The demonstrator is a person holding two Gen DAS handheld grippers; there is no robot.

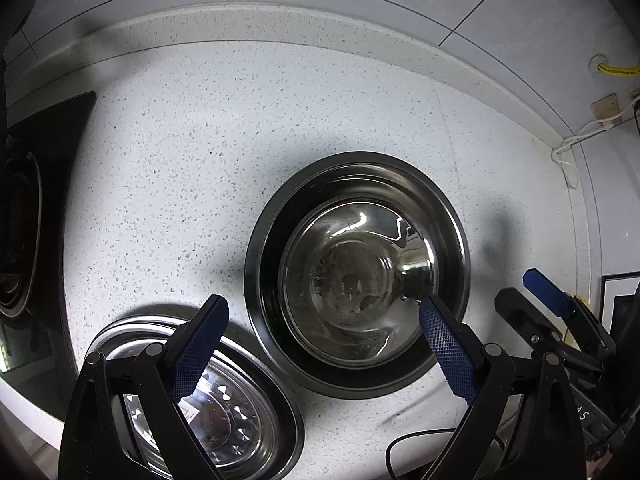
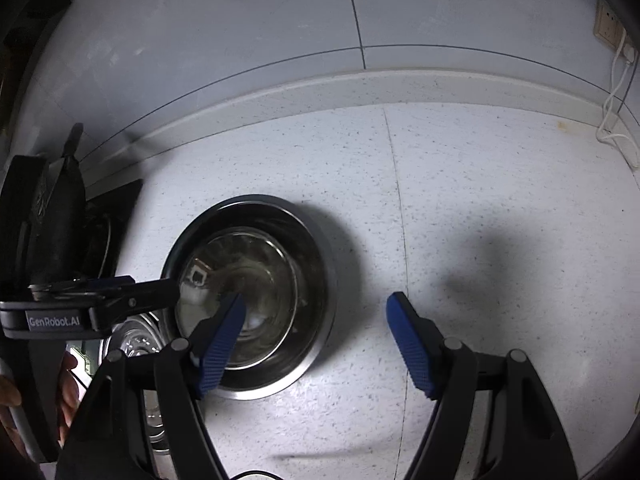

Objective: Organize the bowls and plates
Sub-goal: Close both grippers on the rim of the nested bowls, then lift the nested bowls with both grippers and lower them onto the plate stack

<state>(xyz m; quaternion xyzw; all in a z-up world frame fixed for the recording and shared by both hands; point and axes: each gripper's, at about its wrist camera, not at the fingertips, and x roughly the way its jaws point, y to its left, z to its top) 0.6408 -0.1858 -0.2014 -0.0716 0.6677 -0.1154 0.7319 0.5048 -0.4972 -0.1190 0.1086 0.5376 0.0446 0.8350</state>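
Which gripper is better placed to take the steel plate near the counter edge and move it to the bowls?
Left, probably. The left gripper is open, with one of its fingers already over the steel plate. The right gripper is open near the nested bowls, farther from that plate.

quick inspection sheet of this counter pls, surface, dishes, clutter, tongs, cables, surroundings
surface: speckled white counter, one seam line.
job's things: steel bowl nested in a larger steel bowl; steel plate at near left.
clutter: nothing seen.
grippers: left tongs open, above the dishes; right tongs open, above the counter; both hold nothing.
cables: white cord from wall socket; black cable at near edge.
surroundings: tiled wall; black stove at left.
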